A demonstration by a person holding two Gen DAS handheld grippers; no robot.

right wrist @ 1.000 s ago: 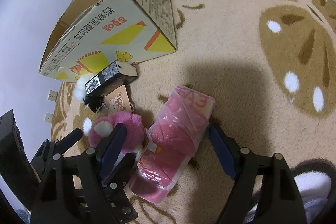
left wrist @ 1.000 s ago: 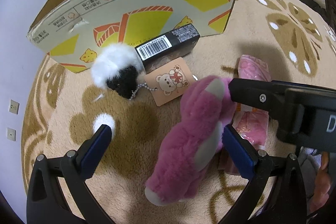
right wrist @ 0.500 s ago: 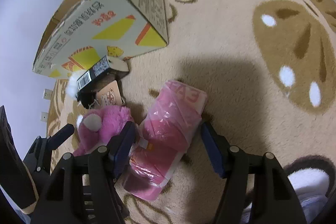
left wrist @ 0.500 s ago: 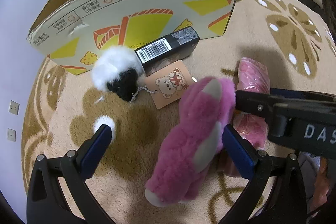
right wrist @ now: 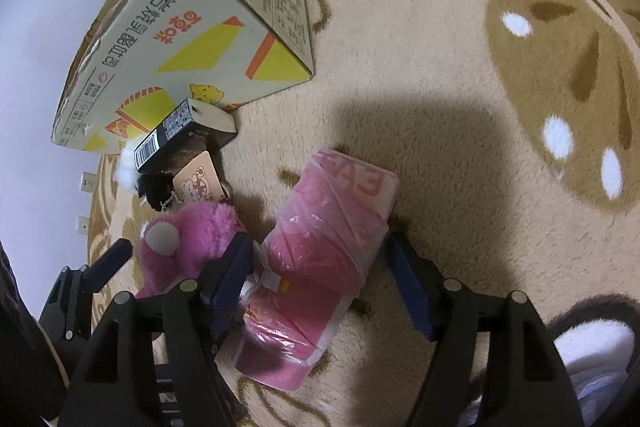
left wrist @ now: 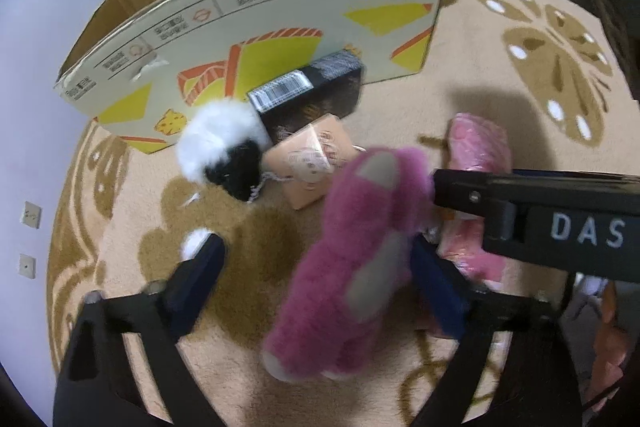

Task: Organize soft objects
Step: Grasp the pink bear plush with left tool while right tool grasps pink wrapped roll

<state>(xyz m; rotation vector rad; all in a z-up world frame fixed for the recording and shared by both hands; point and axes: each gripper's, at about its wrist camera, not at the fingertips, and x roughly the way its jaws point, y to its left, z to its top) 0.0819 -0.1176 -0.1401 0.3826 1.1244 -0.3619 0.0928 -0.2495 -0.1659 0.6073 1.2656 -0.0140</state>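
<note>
Rug [right wrist: 420, 75]: beige pile with brown and white flower shapes; it carries everything here
Cardboard box [left wrist: 256, 31]: printed carton with yellow and orange shapes, top open, at the far side of the rug by the pale wall
Black carton [left wrist: 308, 87]: small, with a barcode label, lying against the front face of the cardboard box
Black-and-white pompom [left wrist: 224, 147]: fluffy, just beside the black carton, with a bead chain leading to a bear tag [left wrist: 312, 163] on the rug
Pink plush bear [left wrist: 360, 259]: lies on the rug between the bear tag and the near edge, grey patches showing, blurred in the left wrist view
Left gripper [left wrist: 316, 275]: jaws have just been closing but remain wide; the pink plush bear is between them, with the right finger against it and the left finger well apart from it
Pink wrapped bundle [right wrist: 324, 267]: soft pink roll in clear plastic, lying just beside the pink plush bear
Right gripper [right wrist: 320, 287]: jaws have just been opening a little; they straddle the pink wrapped bundle, the left finger touching it, a gap at the right finger
</note>
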